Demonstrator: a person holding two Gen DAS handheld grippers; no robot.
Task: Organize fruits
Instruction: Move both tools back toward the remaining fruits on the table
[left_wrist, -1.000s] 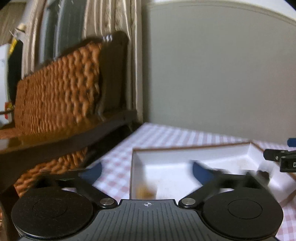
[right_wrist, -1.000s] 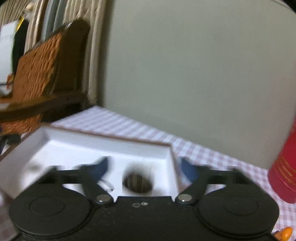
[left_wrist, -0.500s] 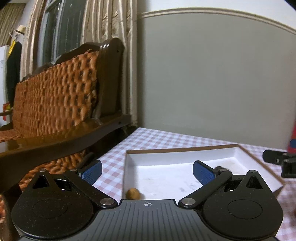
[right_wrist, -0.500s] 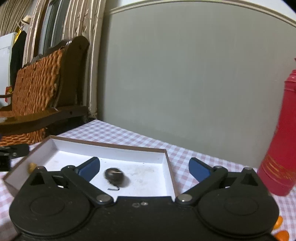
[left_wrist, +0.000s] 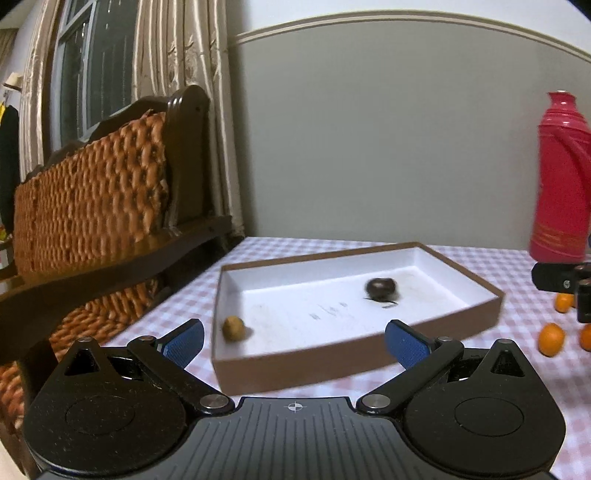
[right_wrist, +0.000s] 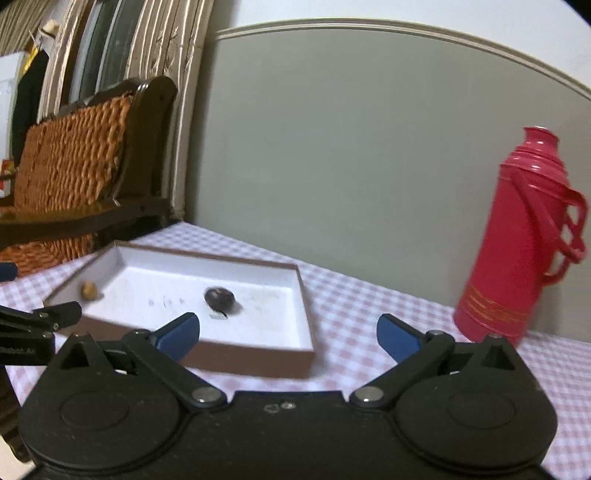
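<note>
Currently both claws, left claw (left_wrist: 294, 341) and right claw (right_wrist: 288, 334), gape released; the shallow box (left_wrist: 476, 295) (long axis left-right across the bench (right_wrist: 369, 295)) holds a dark fruit (left_wrist: 381, 288) and tan fruit (left_wrist: 233, 328).

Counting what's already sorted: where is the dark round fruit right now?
The dark round fruit lies inside the brown box, toward its right half in the left wrist view, apart from the small tan fruit near the left wall.

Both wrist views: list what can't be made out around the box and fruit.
- Dark fruit: blurred in both views, kind unclear.
- Tan fruit: small, soft; kind unclear.
- Orange fruits: left wrist view only, cut by the right edge and the right hand-held gripper; count unknown.
- Box: near wall motion-smeared.
</note>
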